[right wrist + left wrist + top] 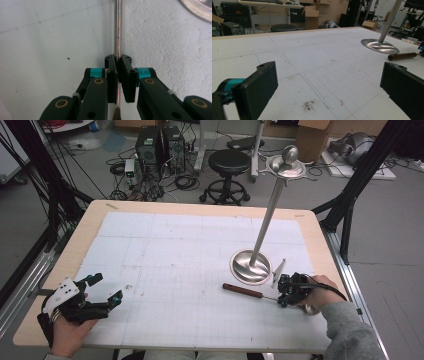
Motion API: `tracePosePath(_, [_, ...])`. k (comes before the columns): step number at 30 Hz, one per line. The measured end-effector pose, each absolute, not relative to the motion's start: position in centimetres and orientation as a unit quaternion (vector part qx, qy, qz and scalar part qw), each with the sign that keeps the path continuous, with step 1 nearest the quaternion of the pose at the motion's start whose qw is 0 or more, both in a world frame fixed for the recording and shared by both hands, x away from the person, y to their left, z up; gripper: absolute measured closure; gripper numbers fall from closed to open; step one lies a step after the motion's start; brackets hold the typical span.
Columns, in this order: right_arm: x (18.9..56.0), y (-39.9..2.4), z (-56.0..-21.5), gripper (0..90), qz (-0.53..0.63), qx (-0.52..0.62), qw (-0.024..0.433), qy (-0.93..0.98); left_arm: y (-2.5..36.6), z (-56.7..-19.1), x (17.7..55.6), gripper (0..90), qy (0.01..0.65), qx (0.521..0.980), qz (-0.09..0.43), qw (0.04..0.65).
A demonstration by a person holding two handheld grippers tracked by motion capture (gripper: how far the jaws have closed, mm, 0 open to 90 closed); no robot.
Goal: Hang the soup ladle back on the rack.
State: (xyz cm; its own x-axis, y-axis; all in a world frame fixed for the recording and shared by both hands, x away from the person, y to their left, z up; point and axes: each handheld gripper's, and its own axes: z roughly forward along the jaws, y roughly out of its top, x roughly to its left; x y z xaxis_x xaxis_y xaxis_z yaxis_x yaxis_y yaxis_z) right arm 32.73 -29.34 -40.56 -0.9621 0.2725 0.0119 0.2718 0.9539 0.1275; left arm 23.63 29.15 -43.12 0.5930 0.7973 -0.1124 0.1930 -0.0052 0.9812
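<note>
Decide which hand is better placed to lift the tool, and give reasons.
Right. The right gripper is already shut on the tool at its metal shaft, beside the stand. The left gripper sits open, far across the table.

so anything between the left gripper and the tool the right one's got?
Nothing visible. The left gripper stands open over bare mat; the stretch to the tool's wooden handle is clear. The stand's base sits just beyond it. The right gripper is shut on the metal shaft.

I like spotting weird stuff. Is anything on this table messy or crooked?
Yes. The tall metal stand leans to one side instead of standing straight. A dark smudge dirties the white mat near the left hand-held gripper.
</note>
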Motion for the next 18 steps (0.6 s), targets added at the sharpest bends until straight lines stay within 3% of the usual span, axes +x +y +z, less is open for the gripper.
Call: tracePosePath(18, [31.1, -31.7, -39.5, 84.4, 0.17, 0.142, -0.009, 0.975, 28.6, -43.0, 24.1, 1.8, 0.367, 0.664, 0.249, 0.602])
